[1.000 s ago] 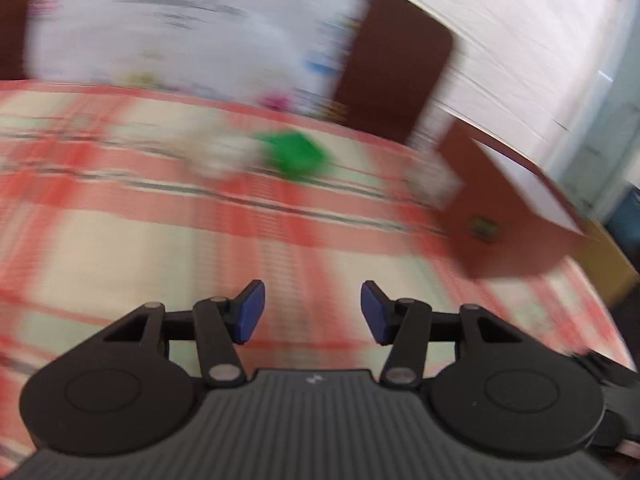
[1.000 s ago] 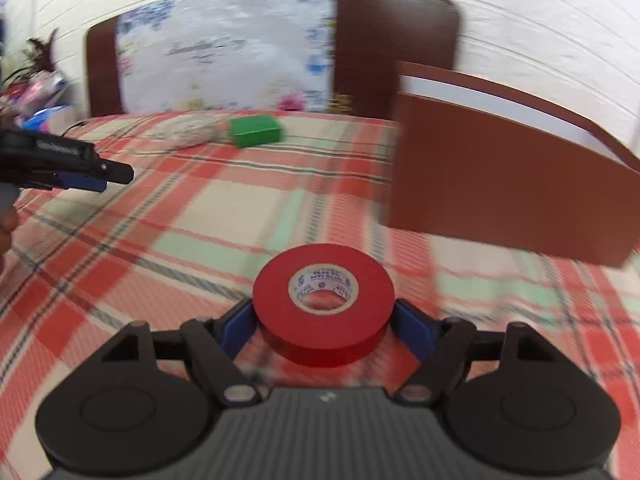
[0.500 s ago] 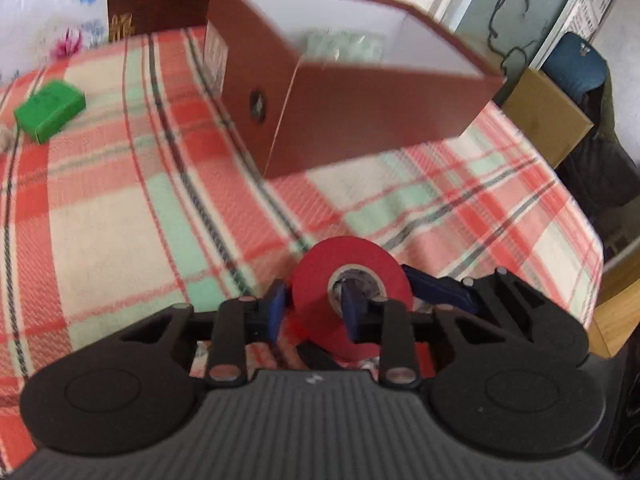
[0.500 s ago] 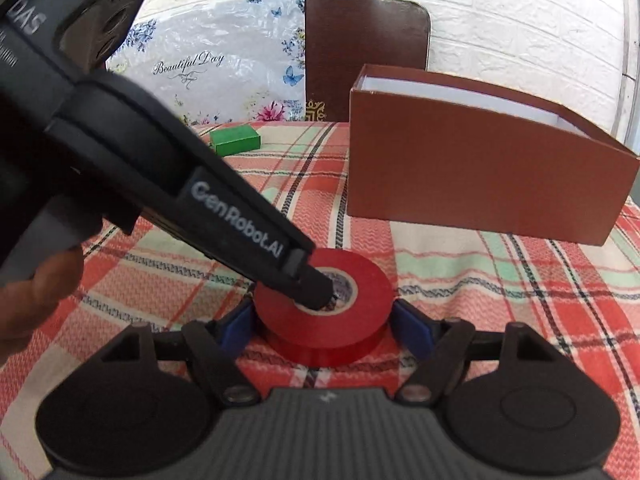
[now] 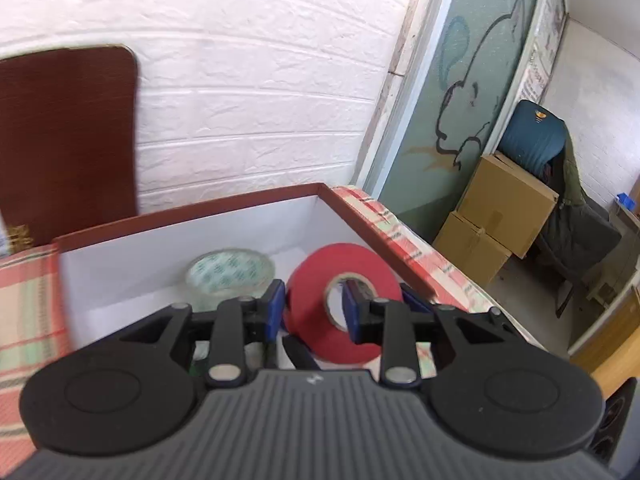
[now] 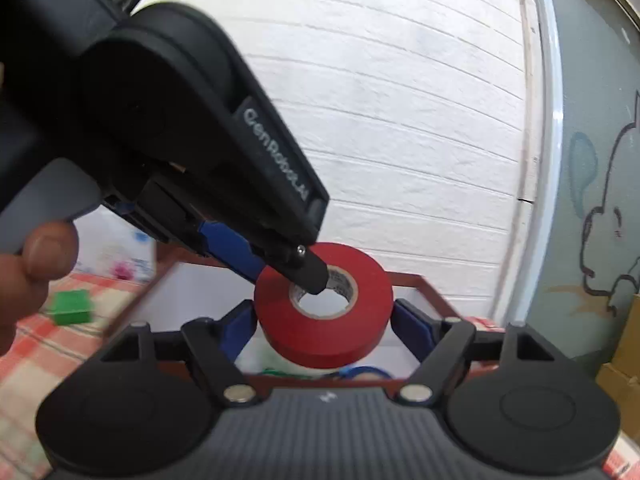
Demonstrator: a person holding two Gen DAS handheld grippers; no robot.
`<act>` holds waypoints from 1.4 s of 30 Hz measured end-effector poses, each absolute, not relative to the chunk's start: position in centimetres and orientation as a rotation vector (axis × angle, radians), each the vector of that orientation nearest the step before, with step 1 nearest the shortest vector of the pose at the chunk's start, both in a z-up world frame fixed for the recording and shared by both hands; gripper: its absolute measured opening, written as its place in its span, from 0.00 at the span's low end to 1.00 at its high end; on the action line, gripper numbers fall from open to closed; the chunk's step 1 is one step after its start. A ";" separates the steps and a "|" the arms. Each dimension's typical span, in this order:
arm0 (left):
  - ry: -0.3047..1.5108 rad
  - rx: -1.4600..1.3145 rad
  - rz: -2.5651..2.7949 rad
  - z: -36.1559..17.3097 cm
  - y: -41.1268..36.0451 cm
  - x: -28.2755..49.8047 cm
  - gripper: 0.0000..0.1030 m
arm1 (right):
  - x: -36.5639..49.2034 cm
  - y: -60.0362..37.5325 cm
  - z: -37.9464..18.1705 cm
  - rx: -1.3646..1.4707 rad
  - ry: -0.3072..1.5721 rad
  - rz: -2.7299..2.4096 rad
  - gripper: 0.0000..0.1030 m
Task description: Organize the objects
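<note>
Red tape roll over the brown box, checked cloth below

Left wrist: the left gripper (image 5: 312,312), jaws opening, straddles one wall of the red tape roll (image 5: 320,312) above the white-lined box (image 5: 192,216) holding clear tape (image 5: 230,270); white brick wall, cardboard cartons right.
Right wrist: the right gripper (image 6: 324,322) clasps the roll's outer sides; green block (image 6: 72,306) on plaid tablecloth (image 6: 36,344).

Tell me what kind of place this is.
Probably a lived-in room used partly for storage: a plaid tablecloth covers the table, stacked cardboard boxes sit beside a draped chair, and white brick-pattern walls surround it.
</note>
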State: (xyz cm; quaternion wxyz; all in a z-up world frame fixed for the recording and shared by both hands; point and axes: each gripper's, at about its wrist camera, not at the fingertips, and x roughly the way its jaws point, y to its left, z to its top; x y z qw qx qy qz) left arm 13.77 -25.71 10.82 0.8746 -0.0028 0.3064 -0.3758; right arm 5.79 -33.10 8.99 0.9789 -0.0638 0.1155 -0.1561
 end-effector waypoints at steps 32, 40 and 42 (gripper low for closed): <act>0.647 0.155 -0.372 8.7 -12.0 2.5 0.76 | -4.9 -31.0 8.0 0.338 0.414 -0.305 0.81; 0.721 0.182 -0.279 5.4 -9.7 0.7 0.94 | -6.4 -29.0 7.4 0.447 0.463 -0.280 0.83; 0.732 0.190 -0.265 4.9 -9.4 0.5 0.95 | -6.6 -28.3 7.2 0.448 0.470 -0.275 0.84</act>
